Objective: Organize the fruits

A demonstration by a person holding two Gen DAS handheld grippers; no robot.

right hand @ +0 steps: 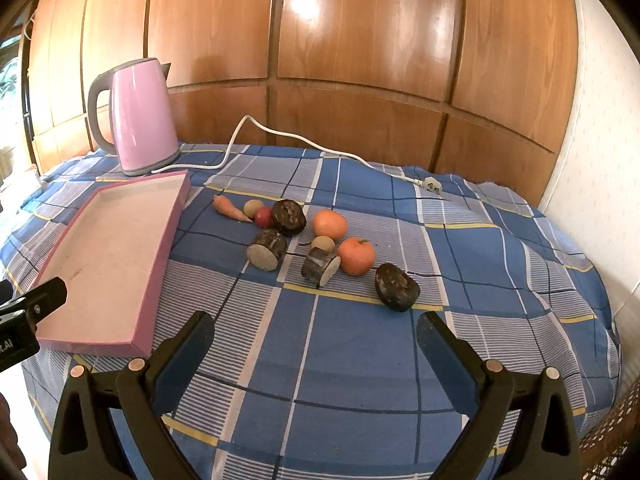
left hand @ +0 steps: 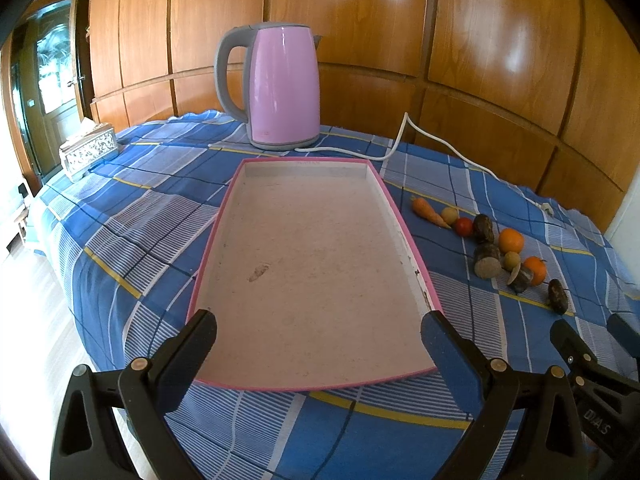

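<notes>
A shallow pink-rimmed tray point(left hand: 394, 208) point(right hand: 168, 236) lies with nothing in it on the blue checked cloth. To its right sits a cluster of produce: a carrot point(right hand: 229, 208), a red fruit point(right hand: 264, 217), two oranges point(right hand: 330, 224) point(right hand: 356, 256), two small yellowish fruits point(right hand: 253, 207) point(right hand: 323, 244) and several dark cut pieces point(right hand: 397, 287) point(right hand: 267, 255). The same cluster shows at the right of the left wrist view, around an orange point(left hand: 511, 240). My left gripper point(left hand: 318, 332) is open over the tray's near end. My right gripper point(right hand: 314, 334) is open, just short of the nearest dark piece.
A pink electric kettle point(left hand: 282, 88) point(right hand: 142, 118) stands behind the tray, its white cord point(right hand: 296, 138) running right to a loose plug point(right hand: 431, 185). A patterned tissue box point(left hand: 89, 152) sits at the far left. Wooden panels back the table.
</notes>
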